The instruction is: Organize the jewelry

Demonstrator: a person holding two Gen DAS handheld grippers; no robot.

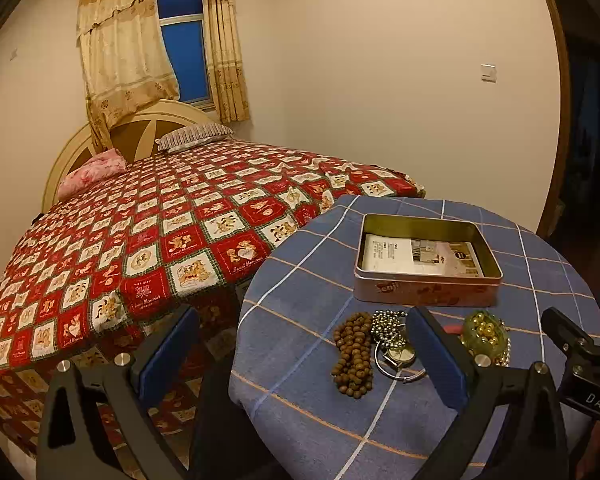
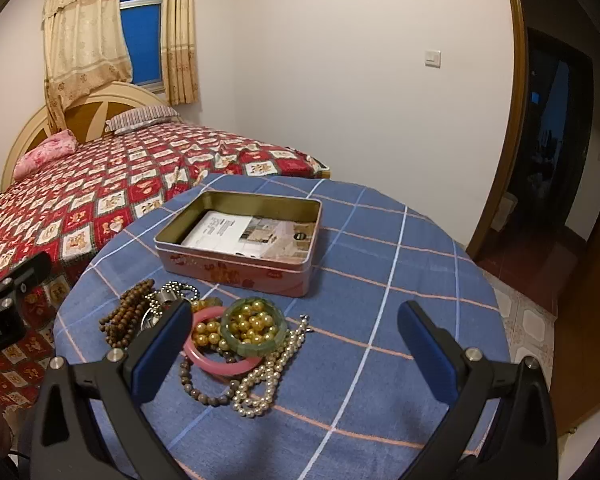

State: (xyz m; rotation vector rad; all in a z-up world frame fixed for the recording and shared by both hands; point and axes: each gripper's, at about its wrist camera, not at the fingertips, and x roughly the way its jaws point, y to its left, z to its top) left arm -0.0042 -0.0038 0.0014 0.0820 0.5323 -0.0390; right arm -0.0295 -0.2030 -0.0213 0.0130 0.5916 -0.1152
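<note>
A heap of jewelry lies on the blue checked tablecloth (image 2: 380, 280). It holds a pink bangle (image 2: 220, 364), a green bangle (image 2: 256, 346) around gold beads (image 2: 256, 322), a pearl necklace (image 2: 268, 372), a brown wooden bead string (image 2: 126, 314) and a silver ball chain (image 2: 180, 290). Behind the heap stands an open pink tin (image 2: 240, 276) with a printed leaflet inside. My right gripper (image 2: 298, 350) is open above the table, its left finger just over the pink bangle. My left gripper (image 1: 304, 356) is open too, with the wooden beads (image 1: 354, 354), a watch (image 1: 400, 356) and the tin (image 1: 426, 292) ahead of it.
A bed with a red patterned cover (image 1: 140, 240) runs along the round table's left side. A doorway (image 2: 552, 140) opens at the right, with tiled floor (image 2: 528, 320) below the table's edge. The right half of the cloth carries nothing.
</note>
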